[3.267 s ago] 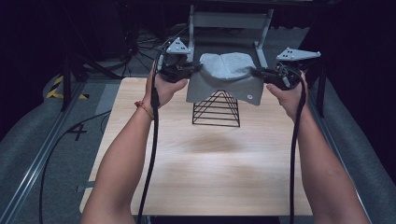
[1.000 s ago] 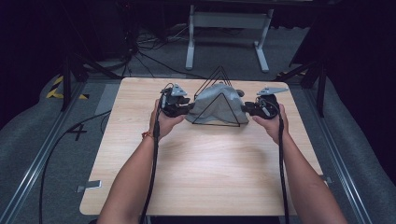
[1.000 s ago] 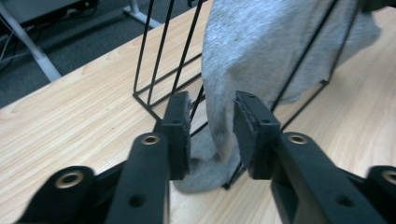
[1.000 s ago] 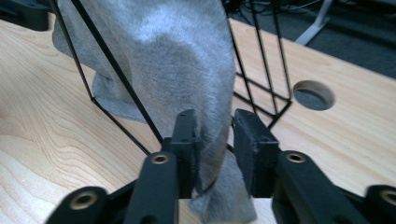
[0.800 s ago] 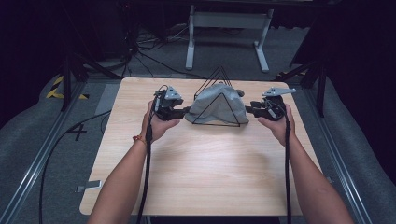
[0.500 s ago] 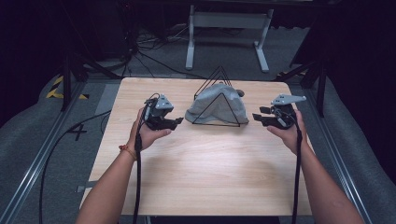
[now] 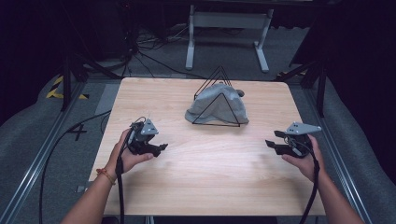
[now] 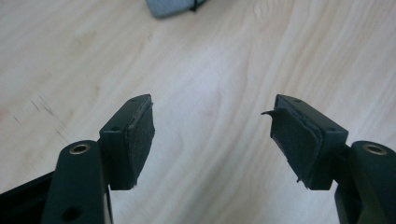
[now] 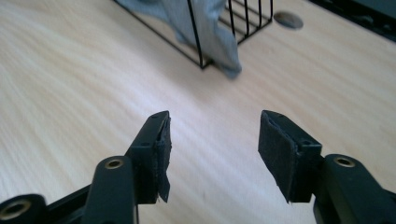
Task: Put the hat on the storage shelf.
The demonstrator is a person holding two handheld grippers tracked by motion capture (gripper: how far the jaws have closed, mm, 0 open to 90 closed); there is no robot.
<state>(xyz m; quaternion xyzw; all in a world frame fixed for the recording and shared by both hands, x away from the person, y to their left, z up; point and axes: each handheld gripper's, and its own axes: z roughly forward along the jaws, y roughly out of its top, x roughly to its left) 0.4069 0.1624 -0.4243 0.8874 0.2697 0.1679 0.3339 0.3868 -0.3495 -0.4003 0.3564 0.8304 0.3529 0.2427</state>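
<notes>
Grippers left [image 7: 161,148] and right [image 7: 270,143] (jaws just opening, empty) flank cloth-draped rack [image 7: 216,110].

One mark could be read: a dark "4" [image 7: 77,132] on the grey floor [image 7: 28,140], left of the table [image 7: 210,186], near its rail. Yellow-and-black hazard tape [image 7: 58,88] lay on the floor farther off on the same side; it bore stripes but no words. No label or brand was legible elsewhere.
</notes>
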